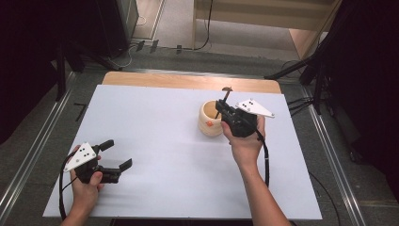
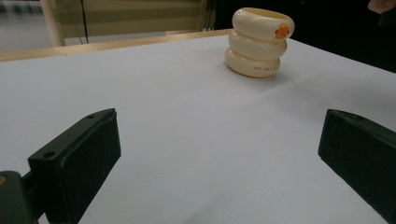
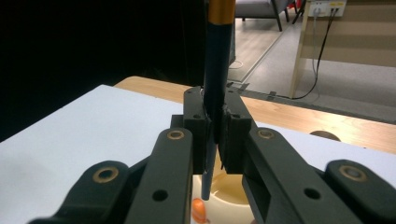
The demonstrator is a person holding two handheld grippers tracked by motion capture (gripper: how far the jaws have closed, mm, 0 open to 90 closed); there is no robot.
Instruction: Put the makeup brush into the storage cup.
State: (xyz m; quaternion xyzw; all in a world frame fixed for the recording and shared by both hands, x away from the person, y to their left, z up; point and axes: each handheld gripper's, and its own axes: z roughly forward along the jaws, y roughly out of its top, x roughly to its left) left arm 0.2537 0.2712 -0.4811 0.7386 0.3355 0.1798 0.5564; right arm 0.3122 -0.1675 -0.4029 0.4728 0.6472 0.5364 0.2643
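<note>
A cream ribbed holder (image 1: 210,123) with an orange mark stands on the white table top (image 1: 155,155), right of centre. My right gripper (image 1: 222,111) hovers just over the holder, shut on a dark pen (image 1: 222,104) that stands nearly upright. In the right gripper view the pen (image 3: 215,70) carries an orange-gold band near its top. It is clamped in my right gripper (image 3: 215,126), and its lower end hangs over the holder's mouth (image 3: 229,193). My left gripper (image 1: 118,154) rests near the front left, open and holding nothing. The left gripper view looks between my left gripper's (image 2: 219,154) jaws towards the holder (image 2: 258,42).
A bare wooden strip (image 1: 188,81) with a small round hole (image 1: 227,88) borders the table's far edge. Metal rails run along both sides on the floor. Wide free table surface lies between the two grippers.
</note>
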